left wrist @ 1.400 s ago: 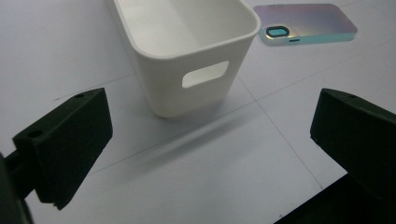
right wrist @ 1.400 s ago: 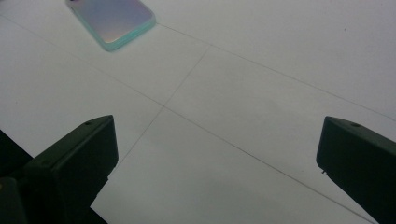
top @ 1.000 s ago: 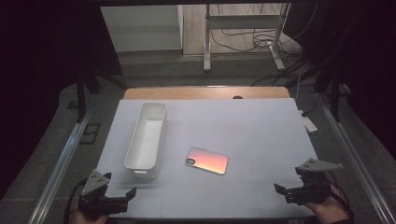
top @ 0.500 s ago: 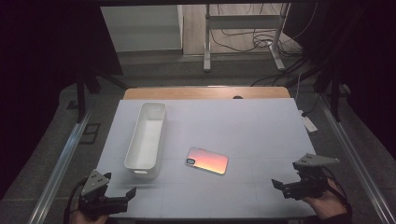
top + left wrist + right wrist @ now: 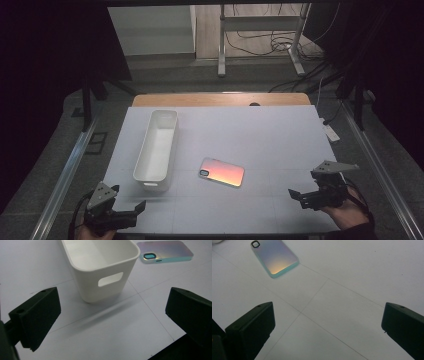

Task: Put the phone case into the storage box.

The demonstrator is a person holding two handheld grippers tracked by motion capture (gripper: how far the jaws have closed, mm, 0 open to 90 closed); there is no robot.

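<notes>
— Moved since before? Right gripper (image 5: 306,196) has edged inward from the table's (image 5: 280,130) right edge toward the phone (image 5: 221,171); left gripper (image 5: 131,210) stays at 7 o'clock.

— Jaws? Both spread wide, empty.

— Room? Bare matte white surface between gripper and glossy, iridescent, rounded-corner phone, which lies flat at 3 o'clock of the smooth white plastic bin (image 5: 157,145).

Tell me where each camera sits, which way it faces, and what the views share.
High view: above the near edge, looking forward and down on the table; hands with left tool and right tool at the bottom.
Left gripper view: rides the left tool, faces the white bin; open black jaws.
Right gripper view: rides the right tool, faces bare table; open jaws.
Shared: the phone.
</notes>
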